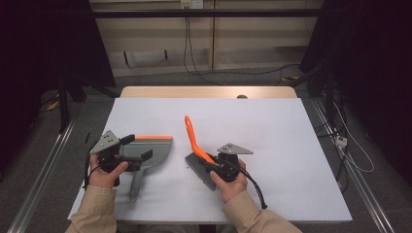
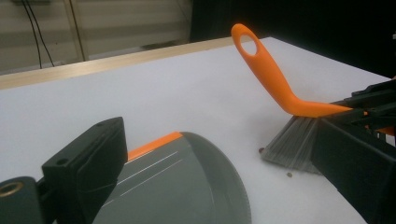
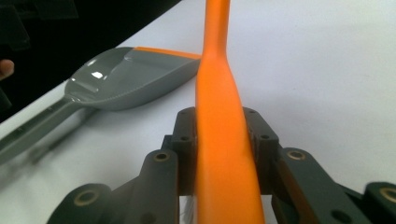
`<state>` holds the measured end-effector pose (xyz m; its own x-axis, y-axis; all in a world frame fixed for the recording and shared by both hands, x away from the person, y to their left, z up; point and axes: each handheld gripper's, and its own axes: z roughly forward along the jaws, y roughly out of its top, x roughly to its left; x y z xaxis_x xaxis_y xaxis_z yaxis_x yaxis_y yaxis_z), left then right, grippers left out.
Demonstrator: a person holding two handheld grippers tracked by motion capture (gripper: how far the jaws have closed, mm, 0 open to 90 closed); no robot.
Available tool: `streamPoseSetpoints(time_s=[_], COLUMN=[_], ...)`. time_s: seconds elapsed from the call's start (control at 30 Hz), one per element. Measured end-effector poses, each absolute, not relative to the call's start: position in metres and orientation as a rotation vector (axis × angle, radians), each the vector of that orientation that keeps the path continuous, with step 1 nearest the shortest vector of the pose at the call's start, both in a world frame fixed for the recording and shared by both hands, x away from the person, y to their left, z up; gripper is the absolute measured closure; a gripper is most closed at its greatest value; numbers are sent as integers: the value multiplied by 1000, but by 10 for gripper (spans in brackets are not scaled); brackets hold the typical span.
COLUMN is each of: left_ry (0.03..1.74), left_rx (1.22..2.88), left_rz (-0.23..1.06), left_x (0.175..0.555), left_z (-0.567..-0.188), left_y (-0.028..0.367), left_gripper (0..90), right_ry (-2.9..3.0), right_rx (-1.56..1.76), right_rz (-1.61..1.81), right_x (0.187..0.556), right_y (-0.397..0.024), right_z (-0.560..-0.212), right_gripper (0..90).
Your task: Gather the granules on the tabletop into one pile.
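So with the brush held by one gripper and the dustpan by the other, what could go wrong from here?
1. The crumbs lie right at the bristles, apart from the dustpan; a fast stroke might scatter them past its orange lip.
2. The right gripper clamps only the brush handle, so the brush may twist under pressure.
3. If the left gripper lets the dustpan lift, crumbs could slip underneath.

Both forearms rest low; the left gripper (image 1: 127,156) sits clamped, the right gripper (image 1: 212,166) fingers pinched tight.
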<state>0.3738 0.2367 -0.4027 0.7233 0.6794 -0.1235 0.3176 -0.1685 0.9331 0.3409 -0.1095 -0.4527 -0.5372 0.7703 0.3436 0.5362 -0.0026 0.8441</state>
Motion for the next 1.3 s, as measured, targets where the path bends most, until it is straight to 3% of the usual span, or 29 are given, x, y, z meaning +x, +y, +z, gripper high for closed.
streamPoseSetpoints(time_s=[0.37,0.73,1.3], left_ry=[797,795,794], left_rx=[1761,1758,1764], left_rz=[392,393,398], left_x=[375,375,374], left_z=[-402,-402,-402], left_y=[239,239,238], left_gripper=[39,39,39], right_ry=[1990,2090,2066], right_rx=[1353,1335,1391], right_rz=[1676,1650,1541], right_x=[350,354,355], right_y=[-100,-61,-100], right_z=[-433,-448,-453], right_gripper=[712,712,707])
